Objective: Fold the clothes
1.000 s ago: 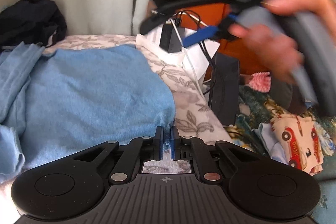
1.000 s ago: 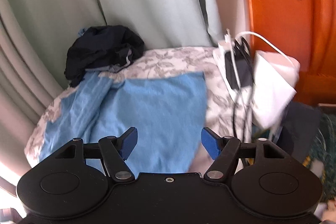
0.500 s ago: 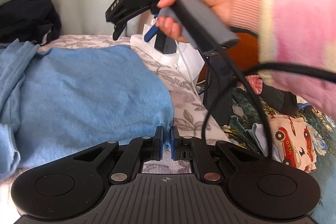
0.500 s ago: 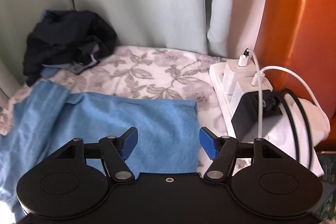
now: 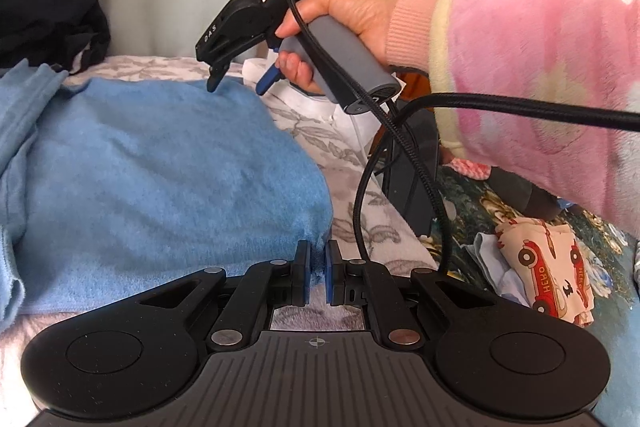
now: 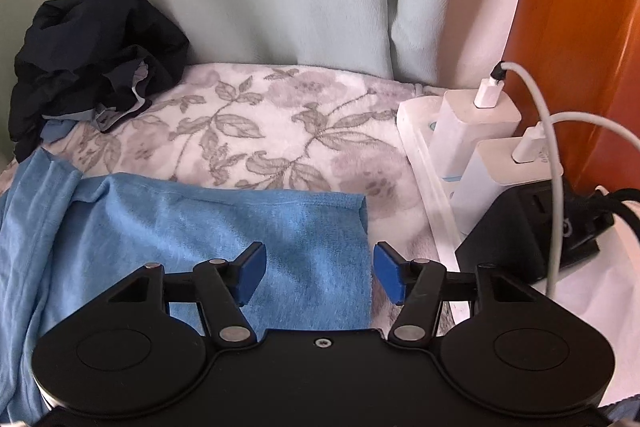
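- One blue garment (image 5: 160, 179) is seen spread on the floral blanket (image 6: 280, 115), its near corner pinched between the pressed-together pads of the left gripper (image 5: 318, 277), a hold unchanged over the past second.
- Over the garment's far right corner (image 6: 356, 203), the right gripper (image 6: 318, 273) has been brought in from higher up and lowered; its jaws, just narrowed, are still apart, with cloth under the gap but nothing clamped.
- From the left wrist view, the right hand (image 5: 344, 23) is shown poised just above that far edge, fingertips not yet on the fabric.
- Judged from this, a second corner is about to be taken so a fold can be made.
- Beyond the garment, a dark clothes heap (image 6: 92, 67) and a white power strip (image 6: 424, 147) are left untouched.
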### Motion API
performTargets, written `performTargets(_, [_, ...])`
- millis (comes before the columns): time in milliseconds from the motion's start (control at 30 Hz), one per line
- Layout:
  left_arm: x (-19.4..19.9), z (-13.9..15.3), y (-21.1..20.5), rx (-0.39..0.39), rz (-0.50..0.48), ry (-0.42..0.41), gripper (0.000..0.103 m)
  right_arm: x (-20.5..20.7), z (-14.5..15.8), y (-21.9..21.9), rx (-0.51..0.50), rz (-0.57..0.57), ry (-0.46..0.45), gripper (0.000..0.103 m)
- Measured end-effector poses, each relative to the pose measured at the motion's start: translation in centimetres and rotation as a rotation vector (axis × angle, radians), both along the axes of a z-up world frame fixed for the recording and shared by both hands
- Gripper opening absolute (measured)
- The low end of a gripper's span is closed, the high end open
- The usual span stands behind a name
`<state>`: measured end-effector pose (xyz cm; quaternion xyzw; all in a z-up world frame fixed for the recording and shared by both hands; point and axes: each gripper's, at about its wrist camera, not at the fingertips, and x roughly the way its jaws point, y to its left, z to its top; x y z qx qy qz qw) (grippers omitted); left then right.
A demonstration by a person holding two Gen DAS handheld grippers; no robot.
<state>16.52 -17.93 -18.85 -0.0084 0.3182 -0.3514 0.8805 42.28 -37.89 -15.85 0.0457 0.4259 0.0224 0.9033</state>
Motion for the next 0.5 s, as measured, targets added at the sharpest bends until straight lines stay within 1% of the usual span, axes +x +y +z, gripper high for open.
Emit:
performTargets(267, [0.2,-0.1,0.2,-0.008,-0.006,0.005,0.005,0.9,-1.3,-0.4,0.052,-0.033,0.023,0.056])
performTargets(300, [0.2,-0.1,0.2,-0.009,-0.006,0.006,0.005,0.9,-1.3,-0.5,0.056,-0.039,0.022,0.053])
performTargets(333, [0.3,-0.1,0.2,-0.010,-0.006,0.007,0.005,0.9,-1.3,-0.7,0.058,-0.047,0.021,0.047])
performTargets(367, [0.3,-0.1,0.2,-0.011,-0.007,0.007,0.005,0.9,-1.3,-0.9,0.066,-0.055,0.021,0.043])
performTargets(433, [0.3,0.0,0.2,-0.011,-0.007,0.007,0.005,0.9,-1.2,-1.3,0.089,-0.069,0.023,0.029])
performTargets(467, [0.3,0.0,0.2,-0.011,-0.007,0.007,0.005,0.9,-1.2,-1.6,0.103,-0.074,0.024,0.026])
performTargets(500, [0.3,0.0,0.1,-0.011,-0.007,0.008,0.005,0.9,-1.2,-1.8,0.119,-0.078,0.024,0.020])
